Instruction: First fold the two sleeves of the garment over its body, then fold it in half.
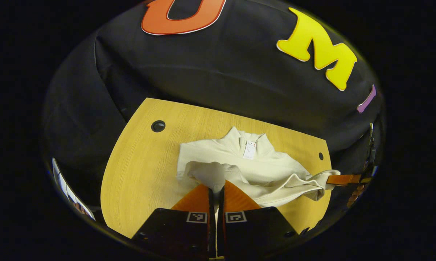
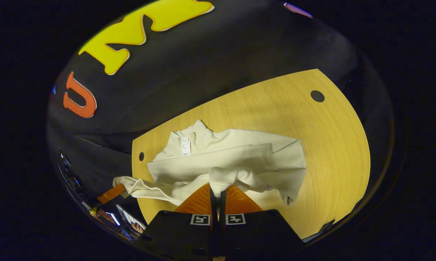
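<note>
Black cloth walls back a wooden table where the cream garment lies, collar toward the far edge. Each gripper has pinched cloth at the near side: the left gripper is clamped on a bunched sleeve, the right gripper on a bunched cuff.

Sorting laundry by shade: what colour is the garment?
Plain cream garment, clearest in the right gripper view.

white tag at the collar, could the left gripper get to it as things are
Probably not right away. The left gripper is shut on the garment, so it would have to let go first. Beyond that, the tag lies uncovered at the collar, with nothing on top.
</note>
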